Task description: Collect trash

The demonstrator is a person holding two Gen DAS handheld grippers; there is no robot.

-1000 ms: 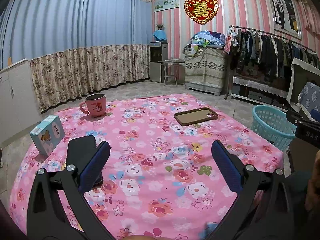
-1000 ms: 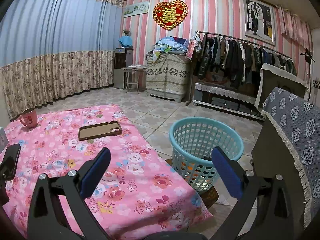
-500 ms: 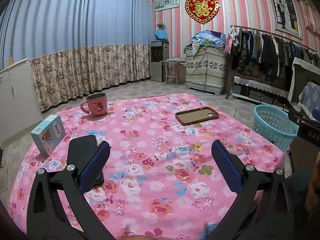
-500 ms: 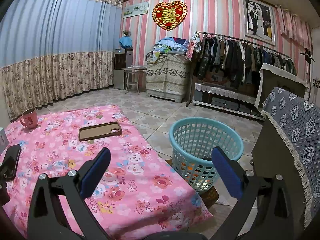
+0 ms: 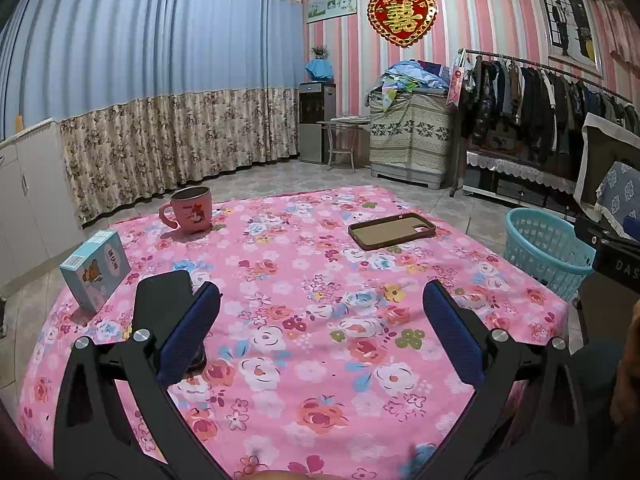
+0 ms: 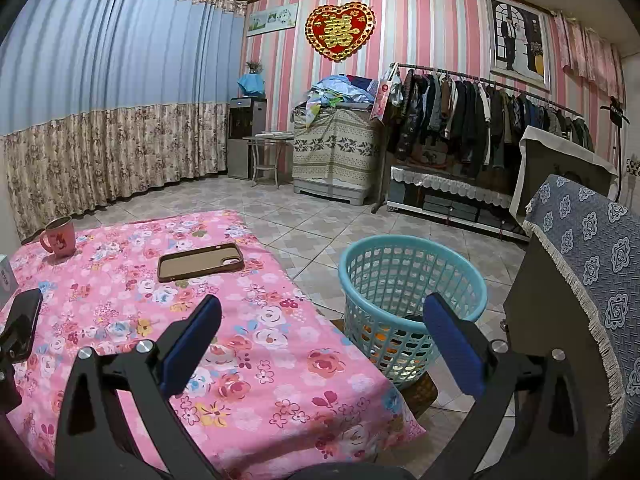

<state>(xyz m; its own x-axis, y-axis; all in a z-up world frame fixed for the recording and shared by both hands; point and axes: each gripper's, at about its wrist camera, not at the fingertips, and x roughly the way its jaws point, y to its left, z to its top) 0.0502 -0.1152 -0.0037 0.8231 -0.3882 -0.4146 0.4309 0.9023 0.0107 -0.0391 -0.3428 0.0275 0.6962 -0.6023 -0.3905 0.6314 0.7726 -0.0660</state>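
While both grippers, left gripper (image 5: pixel 320 334) and right gripper (image 6: pixel 322 338), gape empty, a mug (image 5: pixel 191 209), box (image 5: pixel 96 270), phone (image 5: pixel 162 312) and phone case (image 5: pixel 391 230) dot the tabletop (image 5: pixel 304 320); a basket (image 6: pixel 412 300) stands right.

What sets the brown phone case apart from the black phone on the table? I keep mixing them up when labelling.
The phone case is brown with a tan inner face showing, and lies far across the table toward the basket side. The black phone is dark all over and lies near the left jaw, beside the blue box. Both are flat, phone-shaped and rest on the floral cloth.
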